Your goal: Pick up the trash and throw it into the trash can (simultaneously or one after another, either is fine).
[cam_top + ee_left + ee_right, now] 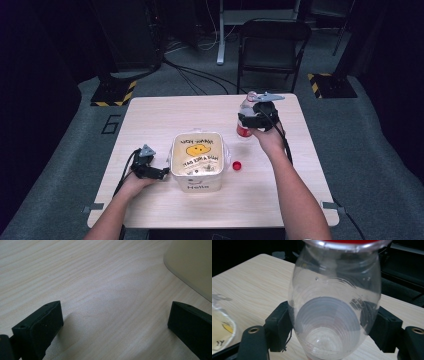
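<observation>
My right gripper (248,119) is shut on a clear plastic bottle (244,130) with a red label, near the table's far right. In the right gripper view both pads press on the bottle's (334,290) rounded clear wall, one on each side of my right gripper (332,326). The bottle looks empty. A small red cap (237,165) lies on the table right of a cream container (197,186) with a yellow print on its top. My left gripper (161,173) rests open on the table just left of that container, with nothing between its jaws (115,325). The container's wall (192,265) stands at the upper right.
The light wooden table (165,112) has bare room at the far left and along the front edge. A black folding chair (272,45) stands behind the table. Cables run across the grey floor beyond it.
</observation>
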Available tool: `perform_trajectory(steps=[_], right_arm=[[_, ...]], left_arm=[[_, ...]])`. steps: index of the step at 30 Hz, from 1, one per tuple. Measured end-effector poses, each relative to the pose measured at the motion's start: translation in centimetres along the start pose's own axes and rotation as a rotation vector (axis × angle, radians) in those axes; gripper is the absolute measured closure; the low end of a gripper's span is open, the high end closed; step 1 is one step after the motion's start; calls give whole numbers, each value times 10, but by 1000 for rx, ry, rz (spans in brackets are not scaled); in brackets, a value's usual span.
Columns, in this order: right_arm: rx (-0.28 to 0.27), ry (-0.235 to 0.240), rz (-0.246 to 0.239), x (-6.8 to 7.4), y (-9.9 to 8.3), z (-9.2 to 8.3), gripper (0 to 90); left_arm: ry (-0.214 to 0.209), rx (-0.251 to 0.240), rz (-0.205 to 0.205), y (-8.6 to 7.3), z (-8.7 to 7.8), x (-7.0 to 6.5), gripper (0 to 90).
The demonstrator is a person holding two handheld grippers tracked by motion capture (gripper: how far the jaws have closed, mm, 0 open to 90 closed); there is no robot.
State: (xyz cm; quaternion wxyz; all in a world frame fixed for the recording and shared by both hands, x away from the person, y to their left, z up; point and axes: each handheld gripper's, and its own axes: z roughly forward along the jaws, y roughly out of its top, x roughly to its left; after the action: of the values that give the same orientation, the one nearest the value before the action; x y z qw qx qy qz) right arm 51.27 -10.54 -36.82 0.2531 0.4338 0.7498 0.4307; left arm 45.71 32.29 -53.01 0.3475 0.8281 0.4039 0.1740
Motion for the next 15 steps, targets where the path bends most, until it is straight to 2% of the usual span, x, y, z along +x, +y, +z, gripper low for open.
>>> perform_trajectory(steps=[9, 15], right_arm=[[-40, 42, -25, 12, 22, -31, 267], [-53, 58, -34, 18, 31, -41, 268]], left_arm=[[0, 0, 0, 0, 0, 0, 0], [-1, 1, 0, 0, 0, 0, 0]])
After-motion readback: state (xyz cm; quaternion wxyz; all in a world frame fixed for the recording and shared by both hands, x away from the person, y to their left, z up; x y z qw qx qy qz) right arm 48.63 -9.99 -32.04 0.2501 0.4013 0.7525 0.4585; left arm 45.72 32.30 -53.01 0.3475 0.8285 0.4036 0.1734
